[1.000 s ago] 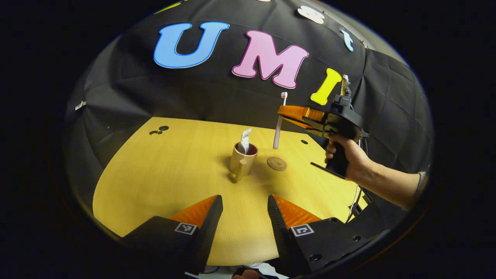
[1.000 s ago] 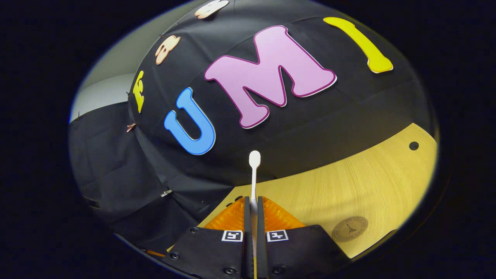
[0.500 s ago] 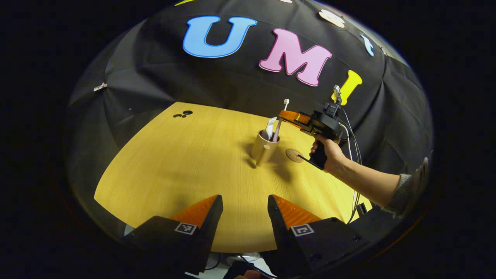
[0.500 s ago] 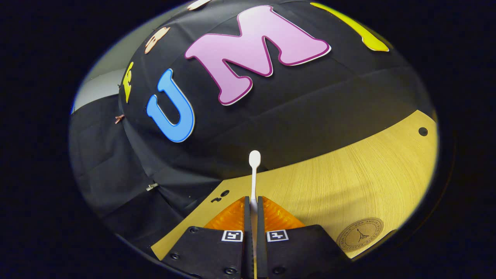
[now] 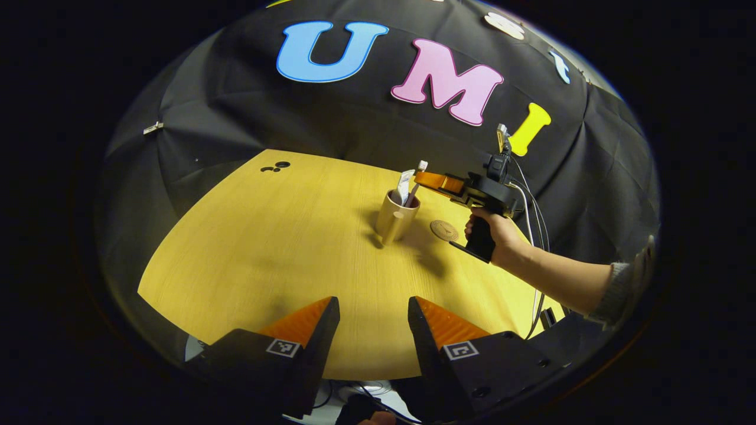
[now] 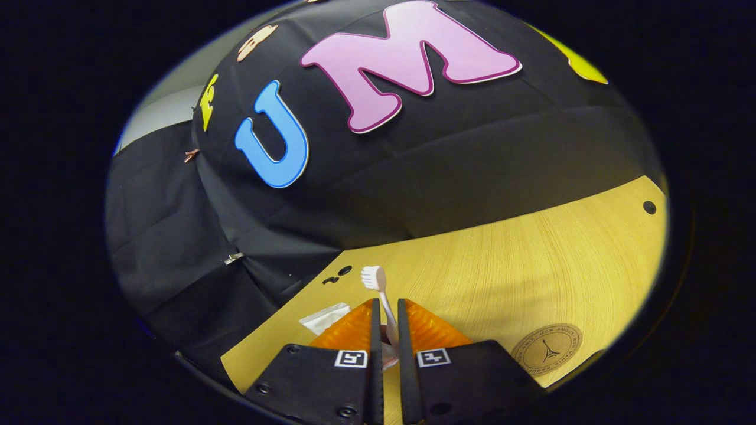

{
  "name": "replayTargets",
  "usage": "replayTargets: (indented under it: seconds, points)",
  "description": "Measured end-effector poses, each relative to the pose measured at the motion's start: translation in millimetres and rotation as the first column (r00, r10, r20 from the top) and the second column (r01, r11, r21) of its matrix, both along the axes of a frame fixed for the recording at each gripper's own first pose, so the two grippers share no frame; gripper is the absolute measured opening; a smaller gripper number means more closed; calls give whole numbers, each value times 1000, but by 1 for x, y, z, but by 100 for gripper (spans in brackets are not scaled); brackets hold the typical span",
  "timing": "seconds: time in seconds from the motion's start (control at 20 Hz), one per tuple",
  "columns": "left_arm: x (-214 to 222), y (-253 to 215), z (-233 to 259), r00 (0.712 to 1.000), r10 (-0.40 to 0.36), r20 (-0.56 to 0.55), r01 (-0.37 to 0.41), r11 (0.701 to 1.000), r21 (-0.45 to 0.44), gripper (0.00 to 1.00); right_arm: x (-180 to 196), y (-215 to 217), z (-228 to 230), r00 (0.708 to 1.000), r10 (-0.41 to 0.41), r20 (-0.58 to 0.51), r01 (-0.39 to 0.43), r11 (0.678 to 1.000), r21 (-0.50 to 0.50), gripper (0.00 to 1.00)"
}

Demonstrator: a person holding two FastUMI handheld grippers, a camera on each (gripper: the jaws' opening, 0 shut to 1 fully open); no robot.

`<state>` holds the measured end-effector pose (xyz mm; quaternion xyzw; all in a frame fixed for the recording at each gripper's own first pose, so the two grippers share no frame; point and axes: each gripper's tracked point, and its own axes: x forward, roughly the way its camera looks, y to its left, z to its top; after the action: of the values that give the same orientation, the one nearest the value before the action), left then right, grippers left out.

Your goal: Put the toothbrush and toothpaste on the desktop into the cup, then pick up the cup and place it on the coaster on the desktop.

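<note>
Toothbrush now released, leaning in cup.

Staged recording booth rather than a lived-in room. A black cloth wall, creased and pinned with small clips, curves behind a pale wooden desktop drilled with cable holes. Cables trail from a handheld gripper gripped by a person's hand. A bare pale room wall shows past the cloth's edge.
</note>
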<state>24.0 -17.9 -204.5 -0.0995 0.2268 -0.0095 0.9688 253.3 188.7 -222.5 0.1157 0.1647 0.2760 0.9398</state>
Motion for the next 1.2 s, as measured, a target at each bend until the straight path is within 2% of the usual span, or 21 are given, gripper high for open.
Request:
replayTargets:
  seconds: [0.1, 0.2, 0.35, 0.4, 0.45, 0.5, 0.55, 0.6, 0.65, 0.7, 0.9, 0.95, 1.0, 1.2]
  points:
    - [1, -7, 0, 1000, -4, -5, 4, 1000, 5, 73, -10, -1, -1, 999, 8, -37, -8, 1000, 8, 19]
    - [7, -15, 0, 1000, -19, -15, 19, 1000, 10, 73, -26, -2, -2, 997, 18, -75, -17, 1000, 15, 28]
    - [22, -23, -3, 997, -55, -57, 57, 998, 21, 73, -59, -11, -2, 993, 16, -116, -14, 1000, 18, 30]
    - [30, -24, -4, 996, -61, -70, 63, 998, 29, 73, -74, -15, -3, 990, 19, -136, -16, 1000, 21, 49]
    - [40, -26, -4, 994, -71, -84, 74, 997, 36, 73, -88, -18, -3, 988, 22, -153, -19, 1000, 25, 33]
    - [49, -28, -3, 993, -81, -91, 85, 995, 43, 73, -103, -23, -3, 985, 28, -170, -24, 999, 27, 23]
    - [60, -31, -3, 990, -97, -101, 102, 994, 49, 73, -116, -29, -4, 982, 28, -188, -24, 999, 27, 41]
    - [72, -33, -3, 987, -116, -114, 123, 991, 56, 73, -130, -36, -6, 977, 33, -209, -27, 999, 30, 47]
    - [83, -36, -5, 981, -138, -135, 147, 987, 60, 73, -142, -44, -8, 973, 32, -230, -26, 999, 29, 67]
    - [93, -38, -7, 974, -160, -159, 171, 983, 60, 73, -153, -52, -11, 968, 33, -250, -27, 999, 24, 57]
    - [146, -41, -25, 951, -183, -251, 211, 974, 88, 73, -188, -101, -14, 953, 0, -302, 0, 1000, 1, 72]
    - [158, -42, -28, 943, -193, -272, 226, 970, 93, 73, -195, -113, -18, 948, -11, -318, 10, 1000, -5, 59]
    - [168, -42, -34, 933, -203, -296, 242, 965, 101, 73, -201, -126, -21, 944, -27, -330, 24, 1000, -14, 76]
    - [204, -37, -51, 897, -195, -396, 263, 957, 125, 73, -222, -176, -31, 925, -88, -371, 73, 996, -54, 76]
